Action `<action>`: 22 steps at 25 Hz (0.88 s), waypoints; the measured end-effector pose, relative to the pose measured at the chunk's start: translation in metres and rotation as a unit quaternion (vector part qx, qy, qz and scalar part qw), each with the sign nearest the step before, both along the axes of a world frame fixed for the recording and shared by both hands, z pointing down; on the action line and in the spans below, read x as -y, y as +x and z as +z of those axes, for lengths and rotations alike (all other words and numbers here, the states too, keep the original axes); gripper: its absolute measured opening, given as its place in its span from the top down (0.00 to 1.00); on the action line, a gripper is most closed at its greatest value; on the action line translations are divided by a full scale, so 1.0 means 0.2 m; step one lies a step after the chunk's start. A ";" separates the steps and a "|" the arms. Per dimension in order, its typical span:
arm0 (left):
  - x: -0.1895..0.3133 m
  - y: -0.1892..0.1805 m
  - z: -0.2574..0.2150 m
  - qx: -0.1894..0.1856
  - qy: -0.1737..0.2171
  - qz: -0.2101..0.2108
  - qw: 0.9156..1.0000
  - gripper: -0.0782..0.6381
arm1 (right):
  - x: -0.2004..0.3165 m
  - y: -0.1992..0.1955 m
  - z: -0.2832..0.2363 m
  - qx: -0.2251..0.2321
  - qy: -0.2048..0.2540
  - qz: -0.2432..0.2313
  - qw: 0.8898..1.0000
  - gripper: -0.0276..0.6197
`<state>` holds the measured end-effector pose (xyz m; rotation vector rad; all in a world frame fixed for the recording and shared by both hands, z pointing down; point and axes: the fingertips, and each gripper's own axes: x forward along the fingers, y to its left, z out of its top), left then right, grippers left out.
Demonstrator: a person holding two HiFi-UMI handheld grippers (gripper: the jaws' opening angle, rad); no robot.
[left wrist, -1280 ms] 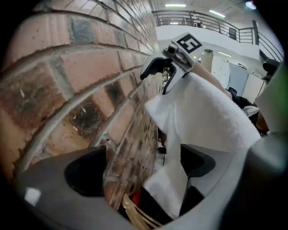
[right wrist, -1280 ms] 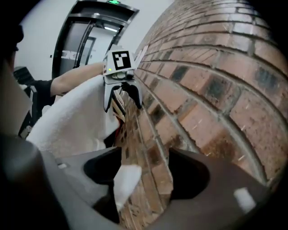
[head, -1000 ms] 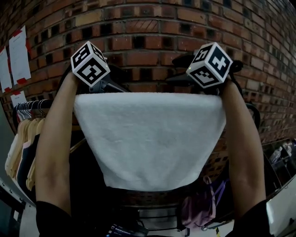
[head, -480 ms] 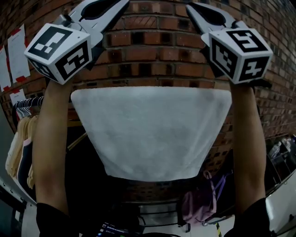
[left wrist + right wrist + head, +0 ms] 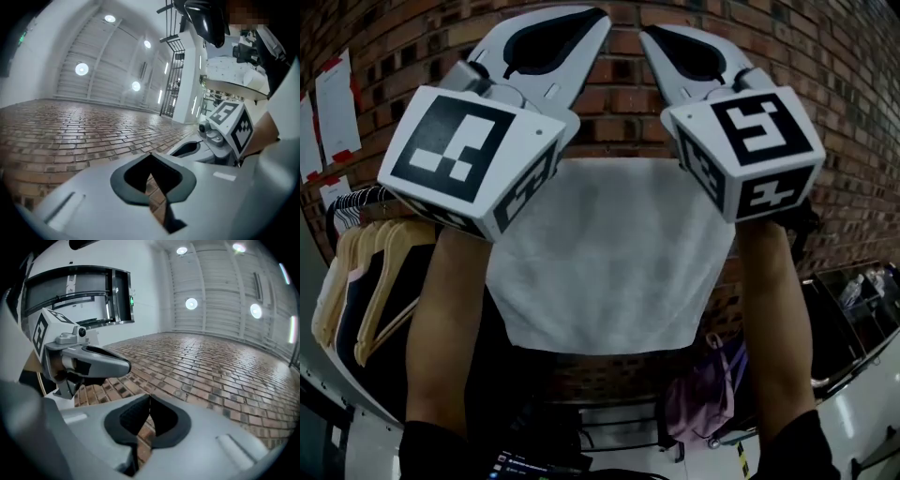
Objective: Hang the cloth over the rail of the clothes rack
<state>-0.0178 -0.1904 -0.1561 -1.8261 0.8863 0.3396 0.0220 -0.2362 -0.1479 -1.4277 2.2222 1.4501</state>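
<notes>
Since a second ago both grippers have come off the top corners of the white terry cloth (image 5: 609,258) and risen close to the head camera, and their jaws have closed with nothing in them. The cloth now hangs free, flat against the red brick wall (image 5: 848,112), draped from a straight, level top fold that covers the rail beneath it, between the person's two raised forearms. The head view alone shows the cloth, with pale wooden hangers (image 5: 370,281) carrying garments to its left and a purple bag (image 5: 703,408) lower right; there the left gripper (image 5: 594,19) and right gripper (image 5: 651,36) appear only side-on, tips angled toward each other. The left gripper view shows the left gripper (image 5: 151,155) with pads meeting at the tip, empty, and the right gripper (image 5: 186,149) beside it. The right gripper view shows the right gripper (image 5: 149,397) likewise pressed together and empty, the left gripper (image 5: 125,364) nearby, brickwork and round ceiling lights (image 5: 191,303) beyond.
</notes>
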 end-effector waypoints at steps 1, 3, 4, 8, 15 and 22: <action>-0.07 0.00 0.11 -0.034 -0.006 0.016 0.999 0.88 | -0.10 -0.01 0.10 0.015 0.017 -0.016 1.000 0.95; -0.18 -0.05 0.48 -0.102 -0.033 0.041 0.993 0.88 | -0.27 -0.05 0.45 0.055 0.028 -0.042 0.997 0.95; -0.20 -0.09 0.74 -0.132 -0.057 0.038 0.989 0.88 | -0.32 -0.05 0.72 0.081 0.010 -0.044 0.996 0.95; -0.14 -0.13 1.73 -0.175 -0.211 -0.010 0.962 0.88 | -0.31 -0.03 1.80 0.147 -0.179 -0.051 0.971 0.95; -0.10 -0.05 2.13 -0.132 -0.310 -0.038 0.941 0.88 | -0.26 -0.01 2.26 0.193 -0.307 -0.079 0.929 0.95; -0.09 0.02 2.19 -0.127 -0.327 -0.040 0.935 0.88 | -0.25 0.04 2.29 0.228 -0.332 -0.097 0.910 0.95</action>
